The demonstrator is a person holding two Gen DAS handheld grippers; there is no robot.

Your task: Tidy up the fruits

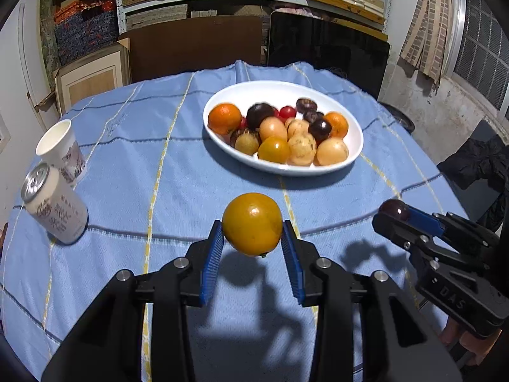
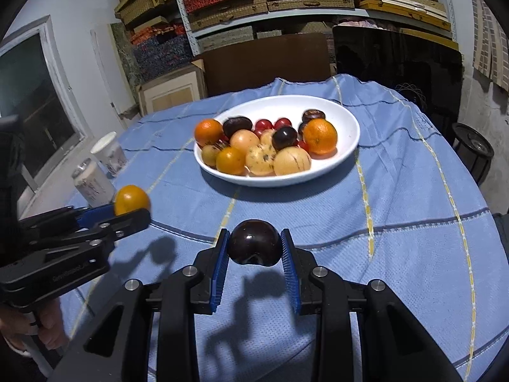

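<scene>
Blue-padded left gripper (image 1: pixel 251 242) clamps a yellow-orange fruit (image 1: pixel 252 223); right gripper (image 2: pixel 254 251) clamps a dark plum (image 2: pixel 254 242). Advise lowering each gently into white dish (image 1: pixel 356 146) gaps.

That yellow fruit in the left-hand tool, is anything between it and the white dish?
Nothing visible: only bare blue tablecloth lies between the yellow fruit and the white dish. The can and cup stand off left.

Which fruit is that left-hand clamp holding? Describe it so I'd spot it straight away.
Start at the white oval dish of fruit on the blue checked cloth. Nearer the camera, the left gripper pinches a yellow-orange fruit above the cloth. Unlike the dark plum in the right gripper, it is bright golden.
</scene>
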